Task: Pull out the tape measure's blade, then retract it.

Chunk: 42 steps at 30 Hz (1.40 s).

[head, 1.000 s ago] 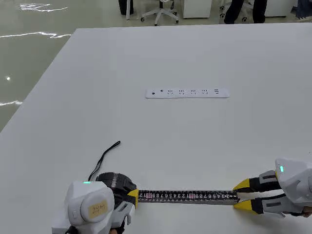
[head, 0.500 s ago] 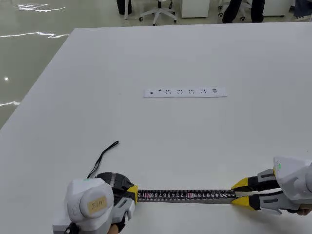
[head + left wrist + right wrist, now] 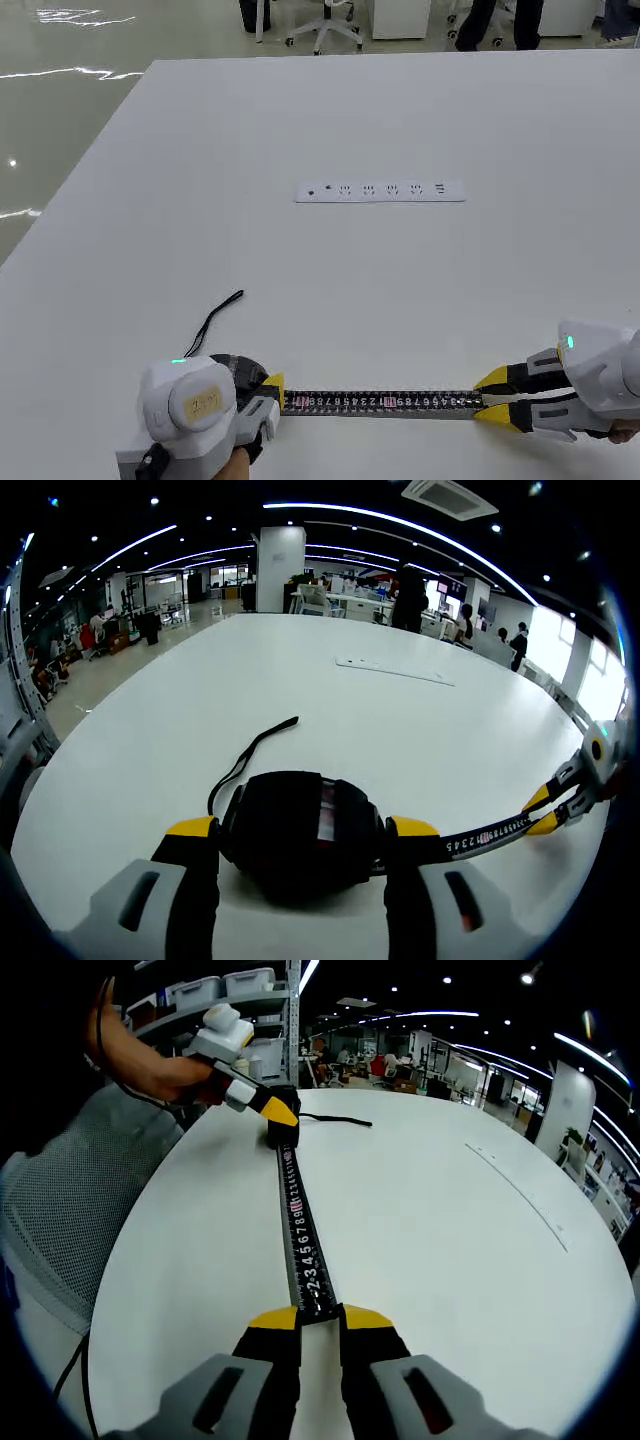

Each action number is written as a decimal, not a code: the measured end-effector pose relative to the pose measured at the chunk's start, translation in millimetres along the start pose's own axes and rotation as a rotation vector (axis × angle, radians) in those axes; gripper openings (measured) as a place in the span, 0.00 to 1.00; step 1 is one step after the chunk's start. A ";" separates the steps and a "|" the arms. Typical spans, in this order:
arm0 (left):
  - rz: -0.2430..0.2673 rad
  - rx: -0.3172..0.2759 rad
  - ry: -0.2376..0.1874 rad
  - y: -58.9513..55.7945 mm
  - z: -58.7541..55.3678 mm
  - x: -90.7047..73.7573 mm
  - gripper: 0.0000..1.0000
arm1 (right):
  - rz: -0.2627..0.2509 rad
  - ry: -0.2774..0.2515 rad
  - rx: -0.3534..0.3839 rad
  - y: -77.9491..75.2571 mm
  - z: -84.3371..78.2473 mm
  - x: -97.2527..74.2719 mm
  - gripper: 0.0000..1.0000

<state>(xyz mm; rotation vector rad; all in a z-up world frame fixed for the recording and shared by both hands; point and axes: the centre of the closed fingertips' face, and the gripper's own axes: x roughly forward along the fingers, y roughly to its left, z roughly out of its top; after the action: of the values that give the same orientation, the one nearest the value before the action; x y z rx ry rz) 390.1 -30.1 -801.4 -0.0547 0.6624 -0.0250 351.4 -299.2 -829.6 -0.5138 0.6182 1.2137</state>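
Clamping tape measure case (image 3: 240,371) in my left gripper (image 3: 300,827) | right gripper (image 3: 320,1318) is pinching blade (image 3: 297,1220) end, numerals 2–9 showing | both sitting on my side of power strip (image 3: 380,190)

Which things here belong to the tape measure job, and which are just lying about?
Part of the job: tape measure case, clamped in the left gripper; blade, its end pinched by the right gripper; the case's wrist strap.
Just lying about: power strip on the table.

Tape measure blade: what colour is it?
The blade is black with white numerals, clearest in the right gripper view.
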 end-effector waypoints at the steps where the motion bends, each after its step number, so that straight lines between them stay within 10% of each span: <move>1: 0.005 -0.005 0.000 0.2 0.1 0.0 0.63 | 0.000 0.000 0.000 -0.1 -0.1 -0.1 0.14; 42: 0.025 0.042 0.055 1.0 -3.8 0.4 0.58 | -0.009 -0.019 0.007 -2.0 4.3 -4.9 0.13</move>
<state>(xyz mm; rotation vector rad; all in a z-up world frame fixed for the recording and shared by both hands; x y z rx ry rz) 388.1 -29.2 -804.7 -0.0049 0.7170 -0.0166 352.9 -300.3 -823.0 -0.4980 0.6035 1.2059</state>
